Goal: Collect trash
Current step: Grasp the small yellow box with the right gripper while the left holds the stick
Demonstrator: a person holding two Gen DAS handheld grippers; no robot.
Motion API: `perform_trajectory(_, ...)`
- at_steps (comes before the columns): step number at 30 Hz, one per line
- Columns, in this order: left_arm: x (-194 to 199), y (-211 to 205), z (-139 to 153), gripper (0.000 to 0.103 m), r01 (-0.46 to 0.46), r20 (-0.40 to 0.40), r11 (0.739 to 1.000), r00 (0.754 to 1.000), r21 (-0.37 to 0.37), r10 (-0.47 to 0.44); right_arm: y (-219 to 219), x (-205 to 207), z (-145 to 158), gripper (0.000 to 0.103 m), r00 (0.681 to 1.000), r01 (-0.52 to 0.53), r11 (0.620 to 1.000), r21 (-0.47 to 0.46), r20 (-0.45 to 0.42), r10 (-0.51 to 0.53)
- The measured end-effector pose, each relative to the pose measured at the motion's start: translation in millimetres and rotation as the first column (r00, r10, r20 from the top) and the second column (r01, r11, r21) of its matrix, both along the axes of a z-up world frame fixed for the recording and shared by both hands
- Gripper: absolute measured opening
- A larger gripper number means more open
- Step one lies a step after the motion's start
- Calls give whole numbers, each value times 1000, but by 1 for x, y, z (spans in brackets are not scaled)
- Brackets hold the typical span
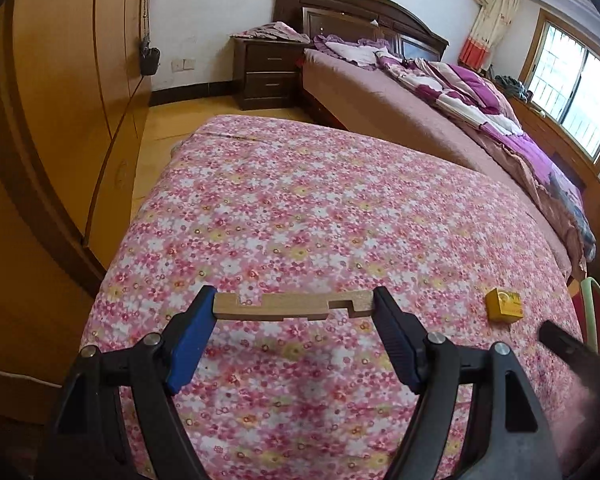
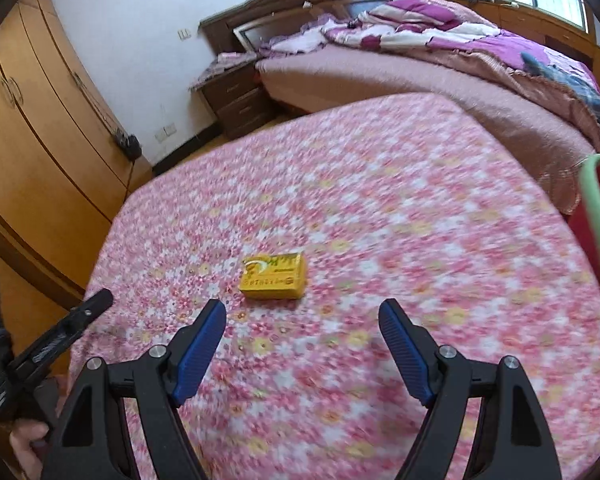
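A flat notched wooden strip (image 1: 260, 309) spans the blue pads of my left gripper (image 1: 294, 307), which is shut on its two ends above the floral-clothed table (image 1: 300, 208). A small yellow box (image 1: 504, 306) lies on the cloth to its right. In the right wrist view the same yellow box (image 2: 274, 276) sits just ahead of my right gripper (image 2: 302, 314), slightly left of the gap; the jaws stand open with nothing between them. A black finger (image 2: 88, 312) of the left gripper shows at the lower left, a hand below it.
A red bin with a green rim (image 2: 598, 216) stands off the table's right edge. Wooden wardrobes (image 1: 60, 100) line the left side. A bed with purple bedding (image 1: 440, 92) and a dark nightstand (image 1: 268, 72) lie beyond the table.
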State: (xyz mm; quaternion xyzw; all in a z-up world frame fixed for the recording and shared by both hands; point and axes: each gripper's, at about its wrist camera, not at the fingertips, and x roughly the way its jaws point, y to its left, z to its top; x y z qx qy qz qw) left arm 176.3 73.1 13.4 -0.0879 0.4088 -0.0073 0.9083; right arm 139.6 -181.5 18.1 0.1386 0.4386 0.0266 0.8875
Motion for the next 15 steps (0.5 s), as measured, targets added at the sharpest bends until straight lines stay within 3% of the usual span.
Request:
perform_trajectory(3, -1, -1, 0, 77, 12, 11, 1000, 1000, -11, -12, 8, 10, -8, 79, 1000, -3, 1000, -22, -4, 3)
perform_trajectory(8, 2, -3, 1, 77, 17, 27, 1000, 999, -15, -17, 22, 26, -13, 64, 1000, -12, 995, -98, 9, 13)
perform_trajectory(10, 3, -2, -1, 77, 24, 20, 999, 1000, -33, -23, 25, 28, -14, 45, 1000, -13, 990, -141, 13, 15)
perform_trajectory(15, 0, -3, 0, 77, 33, 20, 999, 999, -41, -33, 19, 25, -11, 45, 999, -43, 996, -79, 4, 43)
